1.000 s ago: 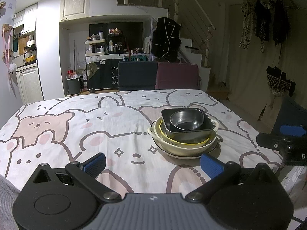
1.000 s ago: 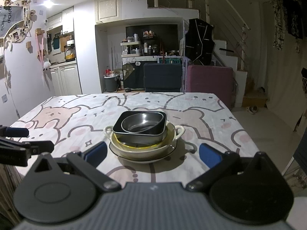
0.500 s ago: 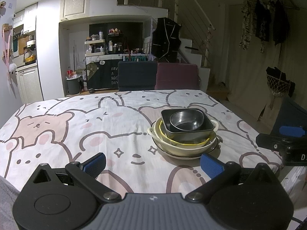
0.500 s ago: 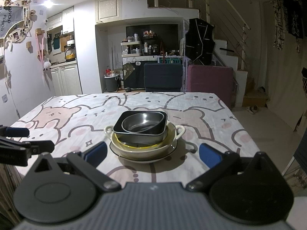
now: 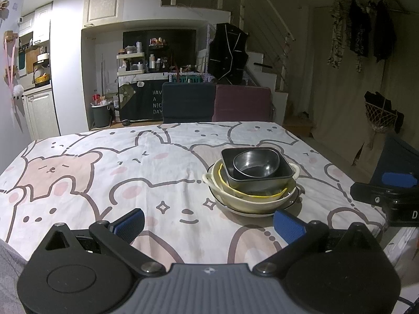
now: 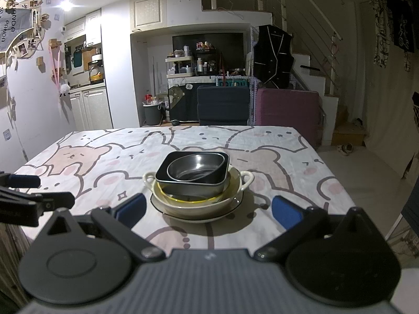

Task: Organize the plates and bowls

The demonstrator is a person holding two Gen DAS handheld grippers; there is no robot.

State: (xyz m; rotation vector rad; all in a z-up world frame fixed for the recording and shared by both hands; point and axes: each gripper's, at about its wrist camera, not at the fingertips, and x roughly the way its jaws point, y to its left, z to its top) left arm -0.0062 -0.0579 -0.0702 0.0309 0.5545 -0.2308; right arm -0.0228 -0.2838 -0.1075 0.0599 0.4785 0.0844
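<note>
A worktop (image 5: 78, 172) covered by a white cloth printed with pink and grey cartoon bears fills the middle of both views. On it sits one nested stack of dishes: a dark-rimmed plate (image 5: 294, 201) at the bottom, a cream bowl with two small side handles (image 5: 243, 201) on the plate, a yellow-rimmed bowl (image 5: 264, 197) inside that, a dark square bowl (image 5: 262, 181) on top, and a round steel bowl (image 5: 255, 163) tilted inside the square one. The stack stands toward the near right part of the worktop in the left wrist view and just ahead of centre in the right wrist view (image 6: 195, 175). The left tongs (image 5: 208, 225) hover low over the near edge, spread wide with blue pads well apart and nothing between them. The right tongs (image 6: 208, 209) are also spread wide and empty, their blue pads flanking the stack without touching it. Each set of tongs shows at the side of the other's view. Beyond the worktop stand a dark blue chair (image 5: 188, 103) and a maroon chair (image 5: 242, 103), side by side.
</note>
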